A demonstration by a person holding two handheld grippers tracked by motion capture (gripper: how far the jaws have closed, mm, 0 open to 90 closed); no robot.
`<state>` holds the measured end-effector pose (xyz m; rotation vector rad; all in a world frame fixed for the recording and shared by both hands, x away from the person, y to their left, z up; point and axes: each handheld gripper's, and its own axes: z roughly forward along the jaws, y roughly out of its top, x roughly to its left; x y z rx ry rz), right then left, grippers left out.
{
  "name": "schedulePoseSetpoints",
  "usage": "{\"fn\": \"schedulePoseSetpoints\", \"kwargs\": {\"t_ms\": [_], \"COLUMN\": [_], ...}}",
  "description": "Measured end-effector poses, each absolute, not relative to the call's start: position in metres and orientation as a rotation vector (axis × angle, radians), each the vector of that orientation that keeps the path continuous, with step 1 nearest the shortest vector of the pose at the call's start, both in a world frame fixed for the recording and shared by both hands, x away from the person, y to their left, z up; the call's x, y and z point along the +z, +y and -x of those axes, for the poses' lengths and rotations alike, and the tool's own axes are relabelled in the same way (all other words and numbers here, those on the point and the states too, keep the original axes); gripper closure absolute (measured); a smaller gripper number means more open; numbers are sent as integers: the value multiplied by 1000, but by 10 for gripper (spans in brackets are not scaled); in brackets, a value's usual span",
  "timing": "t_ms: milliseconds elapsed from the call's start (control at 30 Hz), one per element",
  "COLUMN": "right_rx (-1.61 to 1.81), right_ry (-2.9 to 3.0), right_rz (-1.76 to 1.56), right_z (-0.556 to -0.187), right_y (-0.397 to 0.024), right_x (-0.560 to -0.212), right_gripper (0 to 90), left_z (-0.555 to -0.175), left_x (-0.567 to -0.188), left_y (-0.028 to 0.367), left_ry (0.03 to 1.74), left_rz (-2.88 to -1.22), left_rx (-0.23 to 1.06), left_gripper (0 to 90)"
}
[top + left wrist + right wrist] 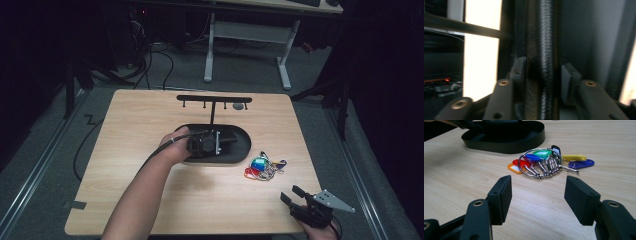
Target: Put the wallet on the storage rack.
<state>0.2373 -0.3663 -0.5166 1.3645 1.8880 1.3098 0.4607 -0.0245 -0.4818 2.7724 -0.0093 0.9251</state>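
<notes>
High view, item one: key bunch (pixel 262 167), coloured tags on a wire ring, flat on the table (pixel 150 125) just beside the right end of the black oval tray (pixel 245 150); it lies ahead and to the left of the right gripper (pixel 291 193), which rests at the near right corner; right hand nearer by far.

Right gripper view: right gripper (pixel 537 187) jaws released, nothing between them; key bunch (pixel 544 161) straight ahead between the jaw lines, near but apart; ring lying flat, tags fanned left and right, so the long axis runs across the jaws; judged to call for a forward, low approach to the ring's near edge; tray (pixel 506 146) beyond it.

Item two: left gripper (pixel 231 141), held over the tray at the foot of the stand's post (pixel 212 114); crossbar with hooks (pixel 214 98) above, hooks bare.

Left gripper view: left gripper (pixel 544 70) pads stand either side of a dark upright shaft (pixel 541 37), probably the post; a gap shows at one pad, so jaws read as released around it, not clenched.

Surface: pale wood-grain table, smooth, level; room: dim, grey floor, white desk frame (pixel 247 32) behind, cables (pixel 80 150) trailing at left.
</notes>
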Motion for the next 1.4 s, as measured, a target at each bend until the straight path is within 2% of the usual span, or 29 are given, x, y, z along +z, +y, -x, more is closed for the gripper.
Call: {"fn": "schedulePoseSetpoints", "kwargs": {"t_ms": [300,533,733,1400], "right_rx": [1302,1287,1285,1250], "right_ry": [1887,1885,1884,1913], "right_rz": [-1373,-1360,-1357,-1361], "right_z": [-237,-236,-236,-237], "right_y": [-367,-367,-366,-363], "right_x": [-517,-517,-516,-519], "right_gripper": [395,395,395,395], "left_z": [-454,-441,-428,-371], "left_x": [-483,-453,-450,-500], "left_y": [-12,6,18,63], "left_ry": [62,186,267,485], "left_rz": [-2786,-2638,-2596,-2442], "left_rx": [868,814,750,517], "left_gripper": [555,564,565,539]}}
